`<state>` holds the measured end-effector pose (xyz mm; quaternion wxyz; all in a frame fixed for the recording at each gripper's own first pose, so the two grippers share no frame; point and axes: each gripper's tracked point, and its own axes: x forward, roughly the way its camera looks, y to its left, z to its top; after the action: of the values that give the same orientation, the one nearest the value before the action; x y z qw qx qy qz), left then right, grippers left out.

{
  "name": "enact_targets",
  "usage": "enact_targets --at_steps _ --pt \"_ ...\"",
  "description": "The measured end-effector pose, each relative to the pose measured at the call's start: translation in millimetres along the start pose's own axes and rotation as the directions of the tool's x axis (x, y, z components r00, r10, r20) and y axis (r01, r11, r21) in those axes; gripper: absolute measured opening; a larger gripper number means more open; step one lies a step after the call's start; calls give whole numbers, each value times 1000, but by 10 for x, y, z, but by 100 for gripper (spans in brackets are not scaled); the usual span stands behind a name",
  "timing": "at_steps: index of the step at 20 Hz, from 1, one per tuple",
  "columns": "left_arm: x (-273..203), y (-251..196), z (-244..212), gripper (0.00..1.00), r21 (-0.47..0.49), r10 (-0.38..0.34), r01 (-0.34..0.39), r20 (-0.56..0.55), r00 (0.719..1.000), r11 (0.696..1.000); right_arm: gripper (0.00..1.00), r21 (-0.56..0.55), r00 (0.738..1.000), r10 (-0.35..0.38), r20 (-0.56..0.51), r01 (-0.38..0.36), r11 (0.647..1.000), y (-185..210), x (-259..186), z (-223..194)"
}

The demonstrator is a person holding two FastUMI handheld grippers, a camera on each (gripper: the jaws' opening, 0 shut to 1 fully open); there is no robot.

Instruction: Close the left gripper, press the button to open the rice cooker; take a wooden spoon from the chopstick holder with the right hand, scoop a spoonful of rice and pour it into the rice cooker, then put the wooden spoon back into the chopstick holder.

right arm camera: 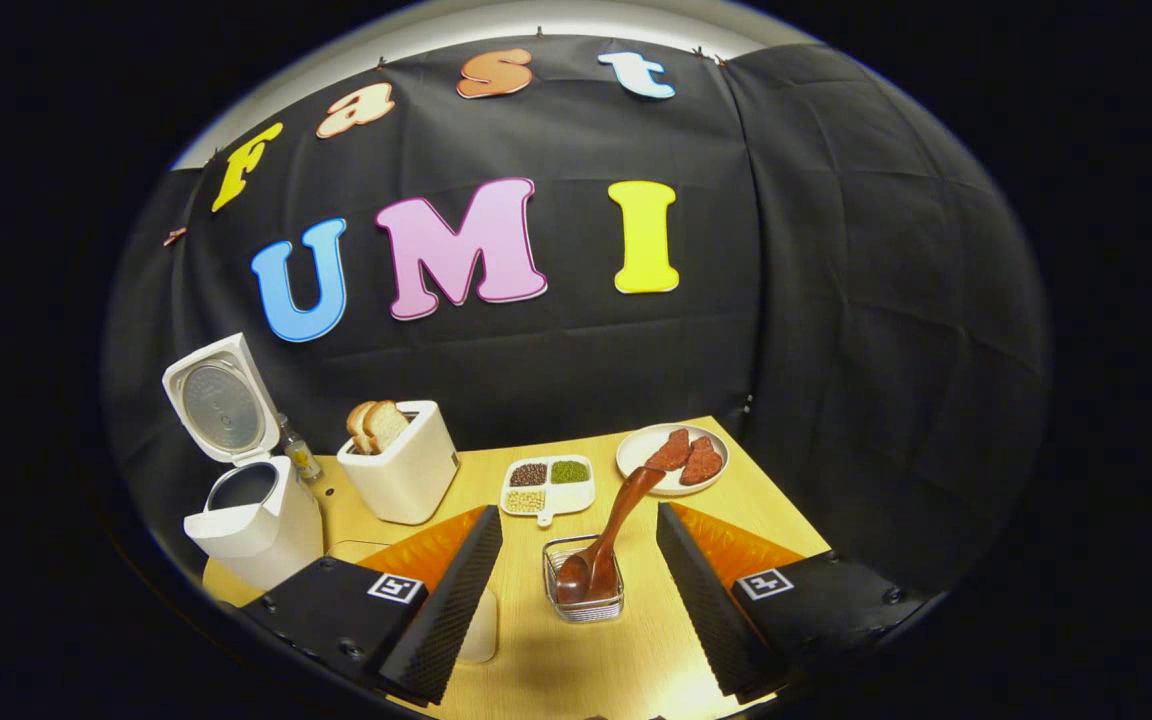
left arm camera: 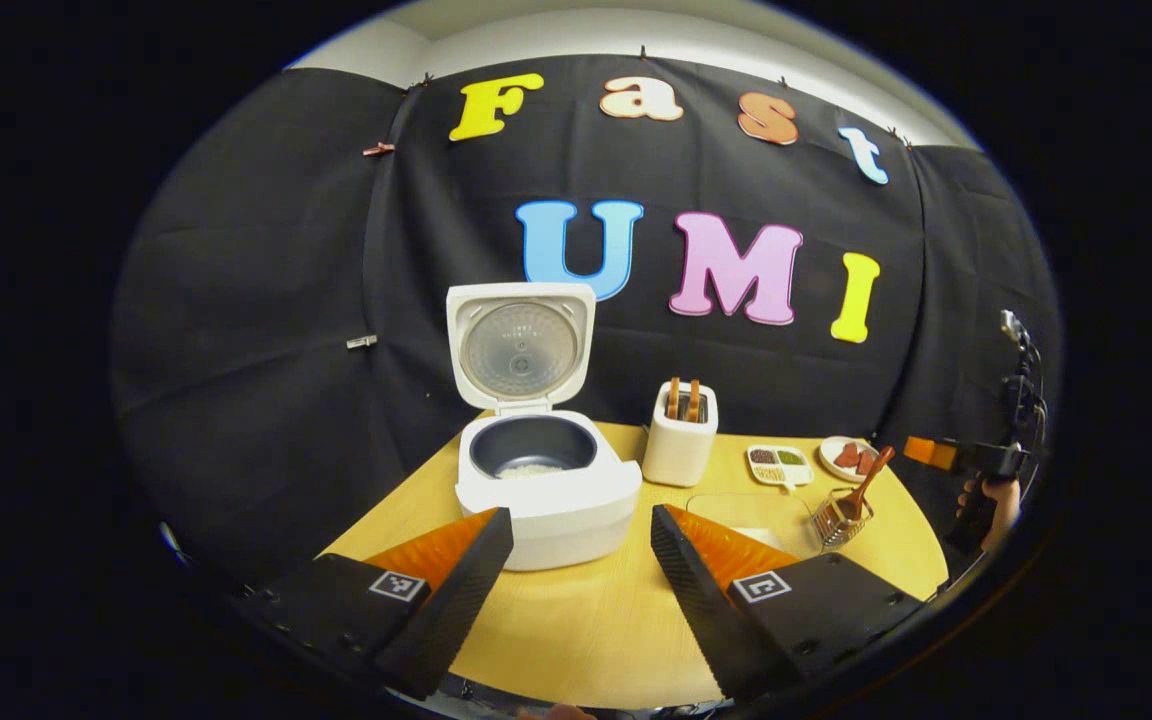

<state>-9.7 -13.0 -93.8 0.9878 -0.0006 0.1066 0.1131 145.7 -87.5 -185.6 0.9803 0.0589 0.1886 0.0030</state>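
Observation:
The white rice cooker (left arm camera: pixel 548 500) stands open with its lid (left arm camera: pixel 521 345) raised, and a little rice (left arm camera: pixel 531 470) lies in the dark pot. My left gripper (left arm camera: pixel 581 514) is open just in front of the cooker, touching nothing. In the right gripper view the cooker (right arm camera: pixel 256 525) sits at the far left. The wooden spoon (right arm camera: pixel 608 535) stands bowl-down in the wire chopstick holder (right arm camera: pixel 584 595), its handle leaning up to the right. My right gripper (right arm camera: pixel 578 511) is open, with the holder and spoon between and just beyond its fingers, apart from both.
On the round wooden table (left arm camera: pixel 616 630) stand a white toaster (left arm camera: pixel 681 440) with bread, a divided dish of grains (left arm camera: pixel 779 465) and a plate with red slices (left arm camera: pixel 846 455). A clear container (left arm camera: pixel 736 510) lies beside the holder (left arm camera: pixel 841 518). A hand (left arm camera: pixel 996 500) holds the right gripper at the table's right edge.

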Motion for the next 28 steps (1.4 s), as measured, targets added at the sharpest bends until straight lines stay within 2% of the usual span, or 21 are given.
enact_targets --at_steps 7,13,17,19,20,24,26,28 --pt "-34 -290 -408 96 -50 19 -25 -106 994 998 99 69 992 -23 -121 31 997 -240 814 -422" --pt "58 -432 -588 96 -63 25 -34 -147 989 997 99 109 979 52 -195 -31 994 -172 1358 -762" --pt "65 -511 -830 96 -107 22 -43 -193 981 993 99 256 968 104 -230 -43 966 -137 1694 -902" --pt "51 -554 -947 96 -135 14 -44 -215 977 990 92 261 968 102 -227 -40 965 -172 1801 -912" --pt "46 -579 -989 96 -147 6 -40 -222 975 988 68 252 969 101 -227 -42 967 -168 1810 -913" --pt "55 -548 -993 96 -167 20 -57 -215 976 984 25 171 970 61 -234 -21 985 -209 1767 -898" --pt "58 -551 -951 96 -182 20 -58 -201 979 982 21 175 966 62 -252 -17 984 -143 1674 -917" --pt "42 -565 -926 96 -186 14 -51 -195 981 981 19 156 973 60 -222 -25 987 -127 1585 -737"
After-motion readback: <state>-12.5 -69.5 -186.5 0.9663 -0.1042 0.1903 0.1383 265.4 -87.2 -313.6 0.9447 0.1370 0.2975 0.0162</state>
